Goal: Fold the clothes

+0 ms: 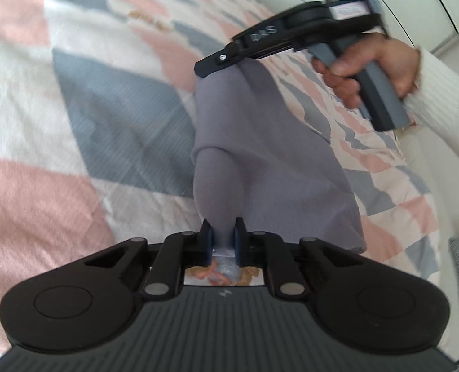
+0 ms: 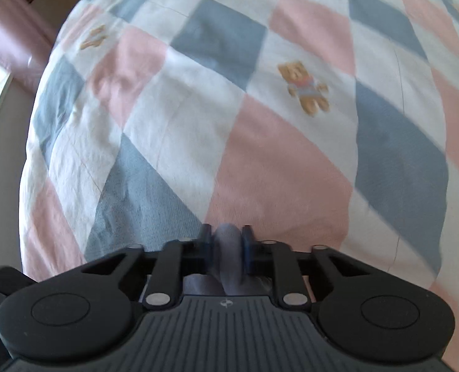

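Grey garment (image 1: 260, 155) is pinched at its near end by the left gripper (image 1: 223, 241) and at its far end by the right gripper (image 2: 227, 248), and held stretched above the checked quilt (image 1: 105, 108). Folding is judged barely begun; creasing and laying down remain. Right gripper's handle is gripped by a hand (image 1: 368, 68), white sleeve (image 1: 440, 93) behind, nose angled down.

Black grippers (image 1: 223, 241) with blue pads (white ribbed sleeve (image 1: 440, 83)).
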{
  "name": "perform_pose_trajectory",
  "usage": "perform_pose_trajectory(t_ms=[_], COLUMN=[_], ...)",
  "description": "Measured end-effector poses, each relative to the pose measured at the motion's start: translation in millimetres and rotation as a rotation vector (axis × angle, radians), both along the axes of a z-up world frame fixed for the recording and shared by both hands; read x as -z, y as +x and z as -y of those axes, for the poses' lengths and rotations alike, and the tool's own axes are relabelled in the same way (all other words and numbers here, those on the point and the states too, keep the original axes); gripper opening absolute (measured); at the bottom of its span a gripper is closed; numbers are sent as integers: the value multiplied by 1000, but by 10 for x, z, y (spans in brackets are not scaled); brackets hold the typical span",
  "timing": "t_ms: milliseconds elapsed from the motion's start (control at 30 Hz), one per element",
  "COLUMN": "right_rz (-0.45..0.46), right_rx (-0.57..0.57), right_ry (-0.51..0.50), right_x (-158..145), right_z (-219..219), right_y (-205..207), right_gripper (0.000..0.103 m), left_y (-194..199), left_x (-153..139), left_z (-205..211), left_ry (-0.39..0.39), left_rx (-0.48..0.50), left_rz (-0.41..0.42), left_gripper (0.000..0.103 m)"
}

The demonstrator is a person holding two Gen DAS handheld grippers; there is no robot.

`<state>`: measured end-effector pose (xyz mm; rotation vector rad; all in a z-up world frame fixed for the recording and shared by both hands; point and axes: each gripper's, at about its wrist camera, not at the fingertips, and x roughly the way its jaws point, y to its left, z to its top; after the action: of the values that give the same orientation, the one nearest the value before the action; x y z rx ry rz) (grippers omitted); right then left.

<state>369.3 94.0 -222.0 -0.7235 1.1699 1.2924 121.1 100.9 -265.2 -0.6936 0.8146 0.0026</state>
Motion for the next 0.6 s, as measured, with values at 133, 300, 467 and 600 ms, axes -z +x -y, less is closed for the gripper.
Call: perform_pose_trajectory(t_ms=[133,300,467,600], right_rz=[31,-10,80,106], right_rx=[129,265,323,500], right_ry=[28,47,103,260], right_x=[33,334,331,-165], right_z=[97,241,253,675], right_y=[218,446,462,581], right_gripper=[7,6,19,44], left_y=[-44,-85,-210,-76], left_x=[-9,132,-202,-521], left_z=[55,109,-21,-29], left_ry=[45,116,191,250], left_rx=[-14,23,-6,41], left_rz=[11,-130,-120,-32], left_gripper=[8,0,0,0])
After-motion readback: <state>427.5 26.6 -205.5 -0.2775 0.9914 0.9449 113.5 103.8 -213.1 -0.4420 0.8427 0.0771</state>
